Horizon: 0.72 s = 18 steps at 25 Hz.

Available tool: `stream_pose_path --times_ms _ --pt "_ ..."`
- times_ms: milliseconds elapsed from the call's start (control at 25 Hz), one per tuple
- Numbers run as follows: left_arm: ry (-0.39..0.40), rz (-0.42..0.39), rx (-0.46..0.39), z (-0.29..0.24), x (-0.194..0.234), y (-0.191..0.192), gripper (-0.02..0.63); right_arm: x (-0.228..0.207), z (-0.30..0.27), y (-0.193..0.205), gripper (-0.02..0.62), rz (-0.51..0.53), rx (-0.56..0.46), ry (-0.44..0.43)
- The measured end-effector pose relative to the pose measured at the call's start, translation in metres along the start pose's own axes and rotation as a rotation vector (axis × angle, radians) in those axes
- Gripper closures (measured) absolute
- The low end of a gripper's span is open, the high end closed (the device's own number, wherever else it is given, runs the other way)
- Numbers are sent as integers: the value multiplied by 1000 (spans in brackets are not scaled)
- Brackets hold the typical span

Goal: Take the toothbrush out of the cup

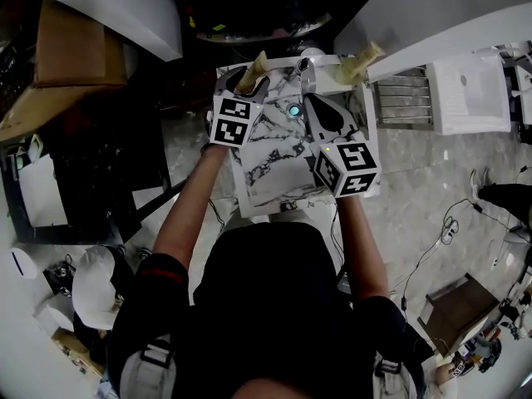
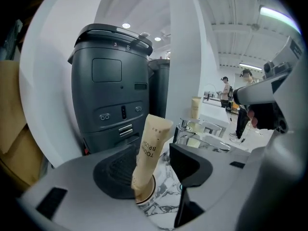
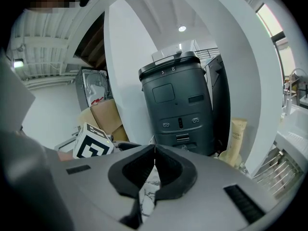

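**Left gripper lined up on the toothbrush, nothing lifted yet**

The left gripper (image 2: 155, 171) was spread wide around the beige paper-wrapped toothbrush (image 2: 150, 150). The toothbrush stood tilted in its small brown-rimmed cup (image 2: 144, 199) on the white marble-patterned counter (image 1: 274, 173), in front of a dark grey machine (image 2: 113, 85). It rose between the jaws, close to the left pad, but neither pad appeared to press on it, so I judged the approach done, with the closing, gripping and lifting out all left to do. The right gripper (image 3: 154, 165) was clenched on nothing, held over the counter. A second beige packet (image 3: 236, 138) stood further right, untouched.
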<state>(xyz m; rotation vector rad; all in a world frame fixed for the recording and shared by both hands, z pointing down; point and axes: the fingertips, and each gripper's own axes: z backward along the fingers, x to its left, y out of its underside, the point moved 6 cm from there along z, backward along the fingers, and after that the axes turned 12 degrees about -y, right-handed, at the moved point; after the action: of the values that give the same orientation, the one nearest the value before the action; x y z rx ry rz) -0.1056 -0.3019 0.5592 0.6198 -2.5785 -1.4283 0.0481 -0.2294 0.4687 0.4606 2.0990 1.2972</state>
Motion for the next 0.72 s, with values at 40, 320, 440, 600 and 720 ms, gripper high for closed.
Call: stream_pose_path --times_ms 40,320,440,600,720 --pt "-5 -9 11 -4 0 2 399 -1 1 1 561 -5 -2 0" --pt "-26 -37 85 -18 -2 10 397 -3 3 5 561 -21 0 -1" --pt "-37 -53 99 -23 -3 12 399 -4 4 6 561 -25 -2 0" --pt "-56 -53 111 -27 -3 13 400 -6 7 8 561 -37 -1 2" --pt "-72 -59 118 -29 -1 13 412 -8 9 9 561 -41 -3 8"
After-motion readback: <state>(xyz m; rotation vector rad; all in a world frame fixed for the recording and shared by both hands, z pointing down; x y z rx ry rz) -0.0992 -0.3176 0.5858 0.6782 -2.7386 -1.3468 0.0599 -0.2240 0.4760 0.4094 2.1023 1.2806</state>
